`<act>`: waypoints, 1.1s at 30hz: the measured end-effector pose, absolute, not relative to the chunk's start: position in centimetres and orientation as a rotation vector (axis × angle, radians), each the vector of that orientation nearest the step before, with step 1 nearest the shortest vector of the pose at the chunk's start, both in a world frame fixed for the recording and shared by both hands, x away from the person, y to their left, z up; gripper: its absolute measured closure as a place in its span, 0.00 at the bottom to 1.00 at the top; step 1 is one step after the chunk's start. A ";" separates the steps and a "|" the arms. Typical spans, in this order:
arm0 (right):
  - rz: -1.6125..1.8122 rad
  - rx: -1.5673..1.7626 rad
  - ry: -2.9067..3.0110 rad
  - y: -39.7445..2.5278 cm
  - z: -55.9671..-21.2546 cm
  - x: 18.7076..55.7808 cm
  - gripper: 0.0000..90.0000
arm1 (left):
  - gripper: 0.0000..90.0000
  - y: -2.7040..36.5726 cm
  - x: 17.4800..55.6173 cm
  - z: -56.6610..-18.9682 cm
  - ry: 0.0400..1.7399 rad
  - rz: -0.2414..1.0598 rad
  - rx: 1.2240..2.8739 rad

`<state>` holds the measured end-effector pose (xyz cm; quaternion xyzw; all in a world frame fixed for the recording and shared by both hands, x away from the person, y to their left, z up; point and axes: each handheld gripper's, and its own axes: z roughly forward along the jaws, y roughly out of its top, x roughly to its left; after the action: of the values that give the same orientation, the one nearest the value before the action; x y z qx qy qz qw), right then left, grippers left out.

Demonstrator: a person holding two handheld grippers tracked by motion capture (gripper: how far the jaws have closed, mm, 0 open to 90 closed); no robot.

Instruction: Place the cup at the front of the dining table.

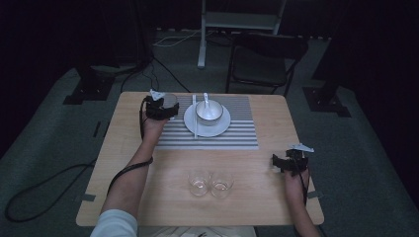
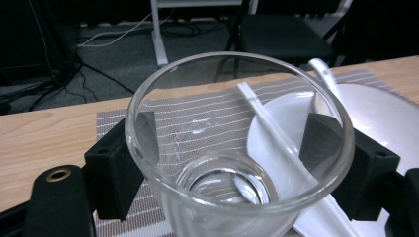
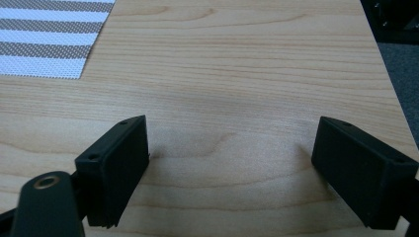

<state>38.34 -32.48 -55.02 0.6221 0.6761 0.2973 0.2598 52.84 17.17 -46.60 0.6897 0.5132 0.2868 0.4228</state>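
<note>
Nearest the lens: clear glass (image 2: 237,163), round, thick-rimmed, heavy base, upright, empty; mat stripes and chopsticks visible through the wall.

Table (image 1: 148,197): light wood, square.
Mat (image 1: 237,133): grey-white stripes, far centre of table.
Plate (image 1: 220,129): white, on mat. Bowl (image 1: 209,112) on plate, spoon (image 1: 206,98) inside it. White chopsticks (image 1: 194,116) lying across plate's left rim.
Left gripper (image 1: 163,109): at mat's far-left corner, just beside plate; jaws clamped on the glass, one black pad each side.
Right gripper (image 1: 282,163): near right table edge, well apart from mat; jaws wide apart over bare wood, holding nothing.
Two further glasses (image 1: 210,183): near centre, side by side, upright, touching or nearly so.
</note>
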 end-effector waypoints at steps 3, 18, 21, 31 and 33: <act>0.814 1.691 1.828 -32.6 -55.0 38.3 0.15 | 0.22 16.6 53.7 -47.4 1.319 0.750 1.752; 0.804 1.689 1.829 -32.5 -55.0 38.3 0.15 | 0.22 16.5 54.1 -50.9 1.426 0.756 1.748; 0.807 1.691 1.828 -32.5 -55.0 38.3 0.15 | 0.22 16.6 54.0 -51.4 1.422 0.762 1.764; 0.804 1.690 1.828 -32.5 -55.0 38.3 0.15 | 0.22 16.7 54.0 -51.4 1.416 0.755 1.778; 0.805 1.690 1.828 -32.5 -55.0 38.3 0.15 | 0.22 16.7 54.0 -51.4 1.419 0.747 1.787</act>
<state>38.31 -32.51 -55.01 0.6238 0.6747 0.2970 0.2598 53.98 16.71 -51.36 0.6939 0.5510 0.2900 0.3617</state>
